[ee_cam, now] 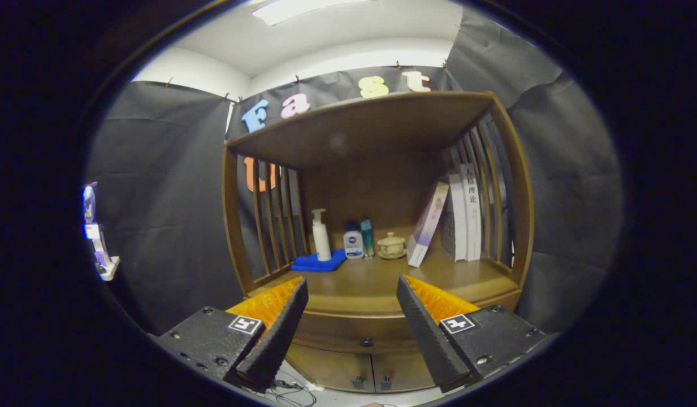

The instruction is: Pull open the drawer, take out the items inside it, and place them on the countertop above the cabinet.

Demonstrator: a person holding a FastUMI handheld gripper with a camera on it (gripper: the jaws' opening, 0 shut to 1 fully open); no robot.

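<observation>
- Fingers (353, 322) stand wide apart and hold nothing; the drawer knob (366, 342) sits in the gap between them, a little beyond the tips.
- Drawer (348, 333), the task's first thing, is shut: its front runs as a curved band right under the surface (359, 282) of the cabinet, with the knob at its middle. What lies inside it cannot be seen yet.
- Below the knob you have two cabinet doors (371, 370) with their own small knobs; keep off those, they are the wrong target.
- Step in hand, as I judge it, is the approach to the knob. Bring the fingers down and forward so the knob is centred between them, then close on it squarely.
- The knob looks small and round, so a shallow pinch may slip; seat it deep between the pads before you pull.
- Pull straight back, level with the drawer front, not upward.
- Above the knob, a pump bottle (320, 234) on a blue cloth (320, 262), small jars and books (464, 217) crowd the back of the surface; the bare front strip looks best for setting items down.
</observation>
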